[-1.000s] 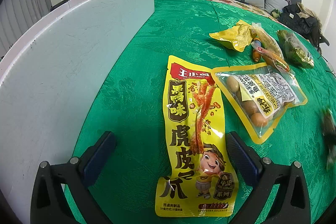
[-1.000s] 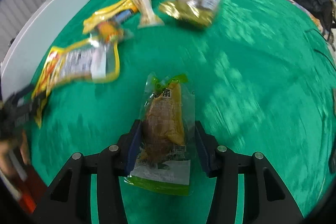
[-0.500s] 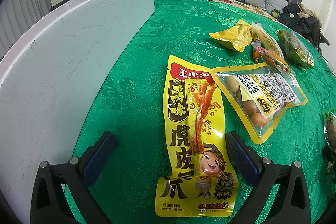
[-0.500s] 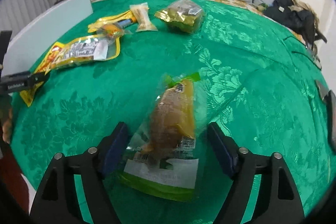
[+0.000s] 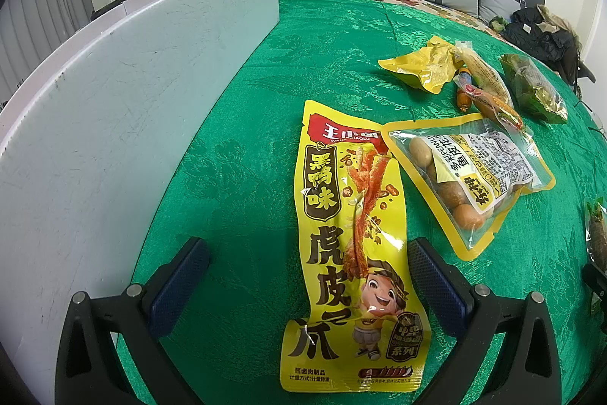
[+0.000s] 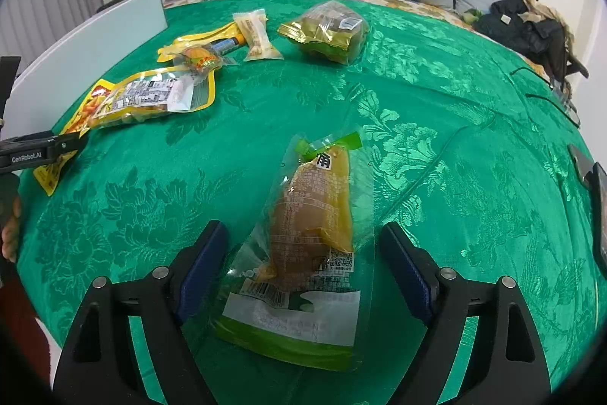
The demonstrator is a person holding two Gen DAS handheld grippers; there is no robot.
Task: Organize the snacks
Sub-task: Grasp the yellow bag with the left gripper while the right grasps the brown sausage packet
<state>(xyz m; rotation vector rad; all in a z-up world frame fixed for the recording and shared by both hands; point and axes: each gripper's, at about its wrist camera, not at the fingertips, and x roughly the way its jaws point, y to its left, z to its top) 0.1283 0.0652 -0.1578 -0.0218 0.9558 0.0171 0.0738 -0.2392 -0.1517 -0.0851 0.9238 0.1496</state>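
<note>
My right gripper point(image 6: 303, 268) is open. A clear and green snack pack point(image 6: 307, 253) lies flat on the green cloth between its fingers. My left gripper point(image 5: 307, 276) is open, with its fingers either side of a long yellow snack bag point(image 5: 353, 249) that lies on the cloth. Beside that bag lies a clear pouch of peanuts point(image 5: 466, 169) with a yellow rim. The left gripper's tip point(image 6: 41, 150) shows at the left edge of the right wrist view.
A white board point(image 5: 114, 101) stands along the left of the table. Further back lie a yellow wrapper point(image 5: 425, 69), sausage sticks point(image 5: 489, 93) and a green and gold bag point(image 6: 330, 29). A dark phone point(image 6: 595, 200) lies at the right edge. Pillows and a dark jacket sit behind.
My right gripper has opened and let go of the green snack pack, which now lies on the cloth. The left gripper has not moved.
</note>
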